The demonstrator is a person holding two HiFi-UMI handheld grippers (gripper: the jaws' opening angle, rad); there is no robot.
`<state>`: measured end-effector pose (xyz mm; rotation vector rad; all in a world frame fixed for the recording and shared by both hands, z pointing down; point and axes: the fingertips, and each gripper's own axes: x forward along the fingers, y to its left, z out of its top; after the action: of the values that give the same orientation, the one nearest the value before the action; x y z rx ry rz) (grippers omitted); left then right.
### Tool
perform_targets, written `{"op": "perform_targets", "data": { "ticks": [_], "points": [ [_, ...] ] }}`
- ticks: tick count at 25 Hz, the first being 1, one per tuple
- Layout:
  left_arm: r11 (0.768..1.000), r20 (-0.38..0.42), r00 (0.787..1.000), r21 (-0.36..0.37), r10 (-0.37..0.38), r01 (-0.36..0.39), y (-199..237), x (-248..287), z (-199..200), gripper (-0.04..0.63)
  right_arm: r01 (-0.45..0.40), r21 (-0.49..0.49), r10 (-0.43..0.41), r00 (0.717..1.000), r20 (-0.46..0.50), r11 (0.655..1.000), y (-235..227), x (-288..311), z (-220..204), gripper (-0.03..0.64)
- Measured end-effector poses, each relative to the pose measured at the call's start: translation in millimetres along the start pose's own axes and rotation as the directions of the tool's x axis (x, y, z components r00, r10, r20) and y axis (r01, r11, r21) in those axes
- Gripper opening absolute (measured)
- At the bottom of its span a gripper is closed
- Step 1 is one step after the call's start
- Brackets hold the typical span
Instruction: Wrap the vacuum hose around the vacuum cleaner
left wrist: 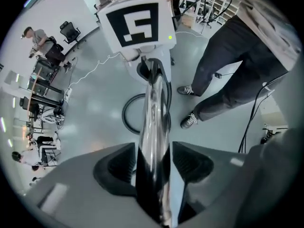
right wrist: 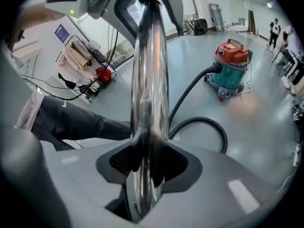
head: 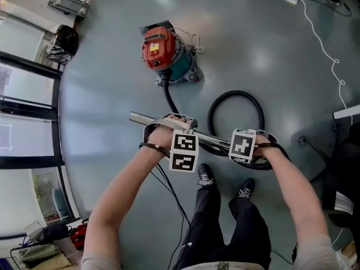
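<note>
Grey floor (head: 101, 94); left gripper (left wrist: 153, 167), right gripper (right wrist: 148, 171) clamp chrome wand (head: 212, 141) (hose (head: 237, 94) looped beyond), vacuum cleaner (head: 163, 52) farther.

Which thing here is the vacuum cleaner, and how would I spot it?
Start on the wide grey floor ahead of the person. From the shiny tube, follow the black hose to a squat drum standing alone: the vacuum cleaner. Its red top over a teal body sets it apart from the black bag by the windows.
</note>
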<state>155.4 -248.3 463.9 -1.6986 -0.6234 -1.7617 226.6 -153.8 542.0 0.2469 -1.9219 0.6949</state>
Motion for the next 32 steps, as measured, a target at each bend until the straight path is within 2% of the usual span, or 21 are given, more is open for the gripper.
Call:
{"op": "perform_targets", "data": {
  "ticks": [1, 2, 10, 15, 17, 20, 23, 25, 29, 32],
  "points": [
    [1.0, 0.005, 1.0, 0.006, 0.011, -0.011, 0.6, 5.9, -6.3, 0.204, 0.006, 0.005, -0.006, 1.0, 0.003, 1.0, -2.5, -1.1, 3.0, 0.167],
    [1.0, 0.018, 1.0, 0.003, 0.017, -0.017, 0.5, 11.3, -12.2, 0.157, 0.012, 0.008, -0.012, 1.0, 0.004, 1.0, -5.2, -2.0, 6.6, 0.167],
    [0.988, 0.165, 0.986, -0.149, -0.013, 0.038, -12.4, 47.2, -50.6, 0.15, 0.053, -0.02, -0.053, 0.999, -0.005, 0.998, -27.4, 10.3, 40.6, 0.172],
    [0.964, 0.219, 0.975, -0.255, -0.02, 0.077, -17.8, 68.2, -75.4, 0.149, 0.148, -0.024, -0.148, 0.989, 0.012, 0.989, -52.4, 15.9, 61.4, 0.192],
    [0.946, 0.24, 0.971, -0.309, -0.026, 0.102, -21.0, 79.8, -84.4, 0.149, 0.201, -0.007, -0.201, 0.979, 0.036, 0.98, -65.6, 13.8, 67.8, 0.212],
    [0.896, 0.276, 0.96, -0.413, -0.046, 0.162, -29.2, 102.6, -99.0, 0.149, 0.295, 0.057, -0.299, 0.949, 0.099, 0.954, -88.1, -0.8, 79.3, 0.244],
    [0.835, 0.317, 0.946, -0.503, -0.063, 0.224, -39.8, 125.6, -109.4, 0.149, 0.374, 0.159, -0.398, 0.903, 0.16, 0.914, -104.3, -23.7, 86.8, 0.222],
    [0.8, 0.341, 0.937, -0.543, -0.069, 0.256, -46.5, 138.1, -112.7, 0.149, 0.393, 0.21, -0.428, 0.888, 0.165, 0.896, -105.1, -29.7, 84.1, 0.194],
    [0.733, 0.368, 0.929, -0.618, -0.048, 0.283, -51.4, 157.2, -117.4, 0.149, 0.363, 0.251, -0.404, 0.904, 0.137, 0.897, -91.6, -11.5, 71.0, 0.186],
    [0.655, 0.393, 0.919, -0.687, -0.032, 0.316, -54.6, 169.1, -117.1, 0.149, 0.321, 0.316, -0.382, 0.911, 0.154, 0.893, -80.1, 5.7, 64.7, 0.184]
  ]
}}
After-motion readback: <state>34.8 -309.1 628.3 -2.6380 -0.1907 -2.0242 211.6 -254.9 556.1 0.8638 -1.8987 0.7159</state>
